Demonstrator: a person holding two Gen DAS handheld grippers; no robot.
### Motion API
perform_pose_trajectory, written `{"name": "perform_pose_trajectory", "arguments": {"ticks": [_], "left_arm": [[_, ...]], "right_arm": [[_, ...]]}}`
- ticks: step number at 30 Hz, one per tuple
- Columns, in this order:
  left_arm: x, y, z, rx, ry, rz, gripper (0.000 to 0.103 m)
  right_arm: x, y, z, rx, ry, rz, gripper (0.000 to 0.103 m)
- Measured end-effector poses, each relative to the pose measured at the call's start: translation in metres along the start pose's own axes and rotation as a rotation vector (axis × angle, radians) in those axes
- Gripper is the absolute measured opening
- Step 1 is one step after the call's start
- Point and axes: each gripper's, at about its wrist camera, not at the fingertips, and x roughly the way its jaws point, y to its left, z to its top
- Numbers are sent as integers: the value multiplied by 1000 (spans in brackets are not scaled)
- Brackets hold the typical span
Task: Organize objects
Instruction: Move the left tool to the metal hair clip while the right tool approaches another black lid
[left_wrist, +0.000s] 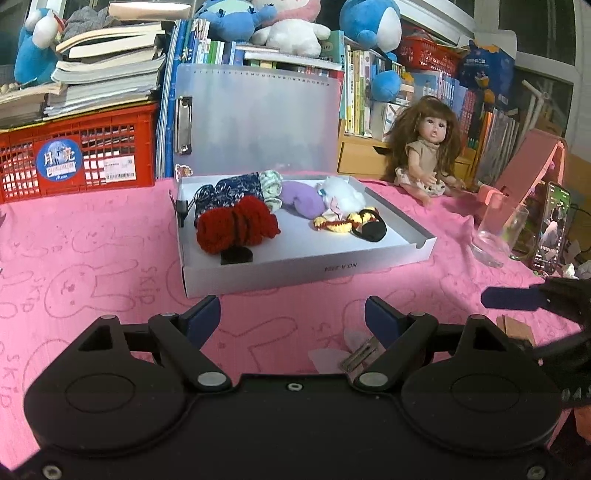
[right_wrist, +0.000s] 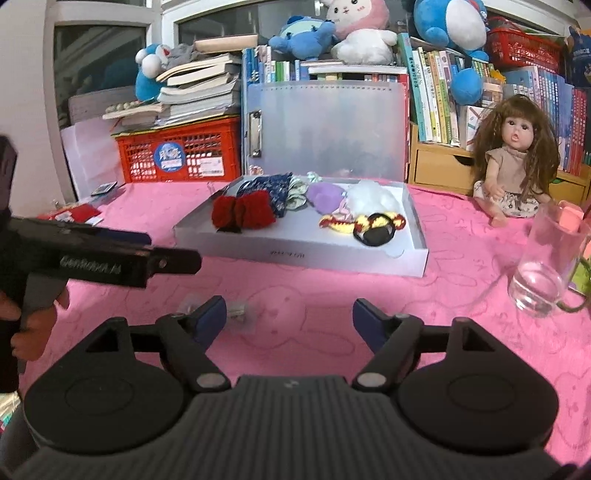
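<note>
Both grippers, left gripper (left_wrist: 292, 314) and right gripper (right_wrist: 289, 314), hover spread wide, empty. Beyond, a white box (left_wrist: 306, 269) already holds soft toys. One small clear hair clip (right_wrist: 236, 314) seemingly remains loose on the cloth.

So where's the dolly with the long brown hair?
The doll sits on the pink cloth at the right in both views, just right of the white tray, in front of the books and behind the glass.

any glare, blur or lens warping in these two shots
Left wrist view: fisheye bends the white box front edge, corners vignette dark, right gripper at the edge looks soft. Right wrist view: same barrel warp, left gripper blurred, glass shows faint reflections, light flat.
</note>
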Motion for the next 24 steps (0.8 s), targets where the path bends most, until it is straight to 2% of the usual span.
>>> {"name": "perform_pose_trajectory", "arguments": {"ticks": [9,13,17,24], "left_arm": [[4,-7,-10,3,28,-25,84],[6,-14,-12,23,39,-58,76],[10,-22,-15,39,55,-77,72],[14,-33,-20,69,76,-108,58]], "right_arm": [[-16,13,-22,-28,19,47,86],[-22,19,-31,-34,20,76,86],[-24,27,-39,-57,26,84,86],[-21,38,-48,-82,35,102,85]]}}
